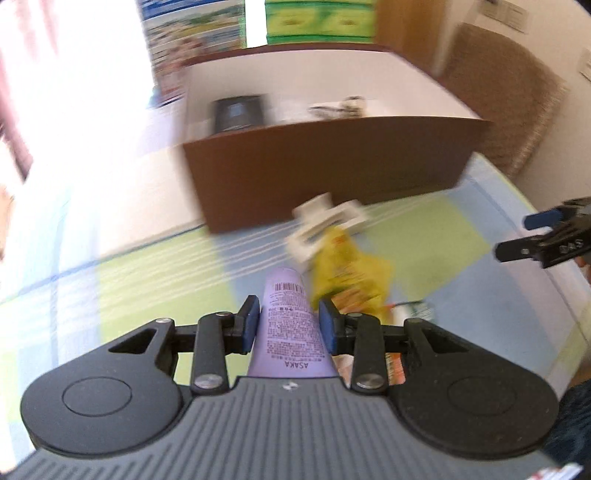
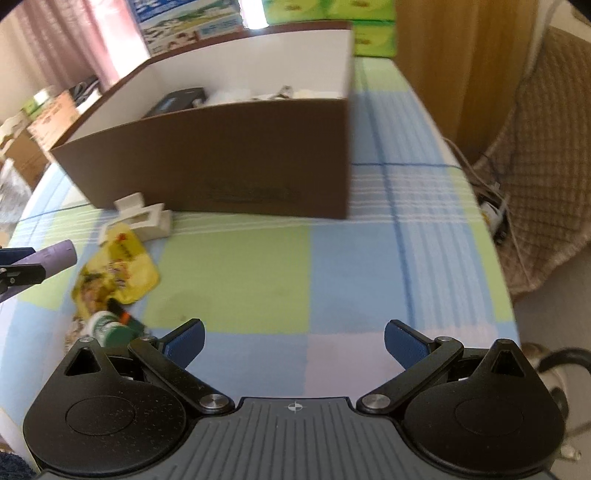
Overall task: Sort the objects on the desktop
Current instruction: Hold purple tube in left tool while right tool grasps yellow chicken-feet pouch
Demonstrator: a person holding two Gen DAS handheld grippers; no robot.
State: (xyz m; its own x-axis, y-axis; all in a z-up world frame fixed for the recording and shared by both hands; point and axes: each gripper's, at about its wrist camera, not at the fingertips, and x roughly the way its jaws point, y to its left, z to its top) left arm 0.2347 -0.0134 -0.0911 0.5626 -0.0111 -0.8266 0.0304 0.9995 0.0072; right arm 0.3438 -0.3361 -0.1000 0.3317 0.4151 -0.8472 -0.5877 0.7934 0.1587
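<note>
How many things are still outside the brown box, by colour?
Purple: 1, the tube held in the left gripper
Yellow: 1, the packet
White: 1, the clip
Green: 1, the small bottle
Total: 4

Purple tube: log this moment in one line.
left tongs: shut on purple tube | right tongs: open, empty | brown box: ahead | hair clip, yellow packet: on cloth

Pink curtains (image 2: 99, 33), wooden cabinet (image 2: 461, 55), bright daylight.
</note>
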